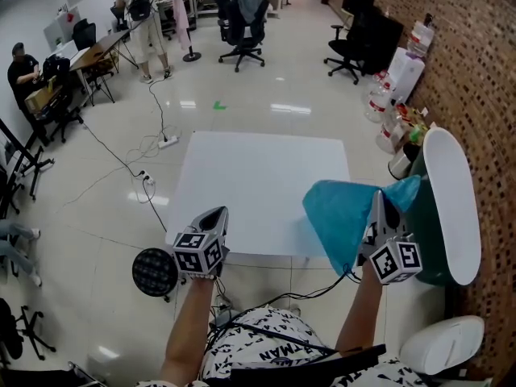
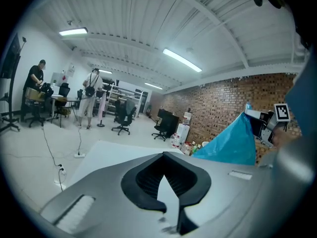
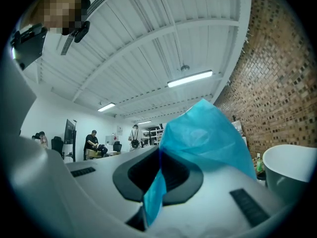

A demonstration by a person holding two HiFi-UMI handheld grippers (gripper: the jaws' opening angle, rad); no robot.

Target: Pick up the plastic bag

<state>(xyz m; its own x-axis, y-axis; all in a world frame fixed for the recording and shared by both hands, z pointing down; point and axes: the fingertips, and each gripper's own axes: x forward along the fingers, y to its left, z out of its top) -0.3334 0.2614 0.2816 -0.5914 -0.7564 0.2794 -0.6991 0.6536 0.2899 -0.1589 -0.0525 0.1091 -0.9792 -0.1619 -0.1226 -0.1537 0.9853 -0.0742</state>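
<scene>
Over right edge of worktop [image 1: 258,176]: plastic bag [image 1: 343,216] hangs aloft, clear of the surface | right tool [image 3: 157,185] clamped on one thin fold | left tool [image 1: 214,214] closed, empty, well apart | risk: slick film may slip out if jerked.

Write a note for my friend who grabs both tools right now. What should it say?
Left tool: shut, empty, by the near left corner of the white table.
Right tool: shut on the blue plastic bag, with a fold pinched between its jaws.
Bag: hangs in the air off the table's near right corner.
Done: bag gripped and off the table.
Left: probably just keep holding it.
</scene>
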